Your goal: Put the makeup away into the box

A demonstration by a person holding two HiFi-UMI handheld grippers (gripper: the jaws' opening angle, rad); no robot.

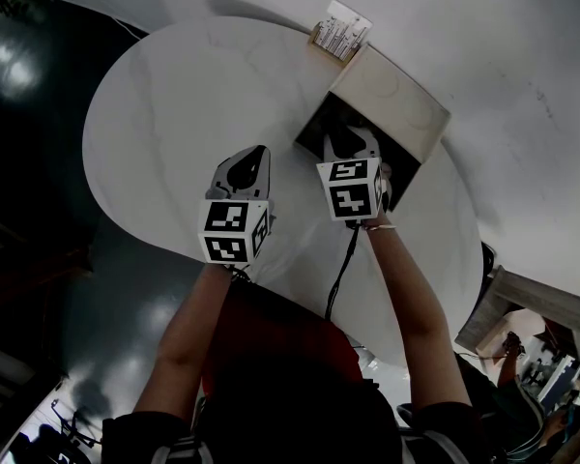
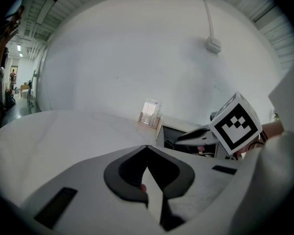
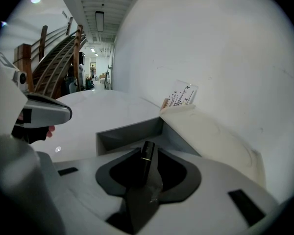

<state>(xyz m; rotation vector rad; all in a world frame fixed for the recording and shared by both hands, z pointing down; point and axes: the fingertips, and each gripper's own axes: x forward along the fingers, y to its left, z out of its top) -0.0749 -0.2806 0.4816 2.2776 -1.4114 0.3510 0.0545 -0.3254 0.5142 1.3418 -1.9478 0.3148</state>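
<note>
Right claw [image 3: 148,153] clamped on a dark makeup tube [image 3: 146,165], above the open box [image 3: 132,130] near the bench's [image 1: 174,114] far edge. Best lowered well inside before release, so it can't bounce out. Left claw [image 2: 146,153] closed, empty.

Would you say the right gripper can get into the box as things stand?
Probably yes: the box stands open, its lid tipped back, and the right gripper, shut on a dark tube, hangs over the opening, nothing between.
</note>
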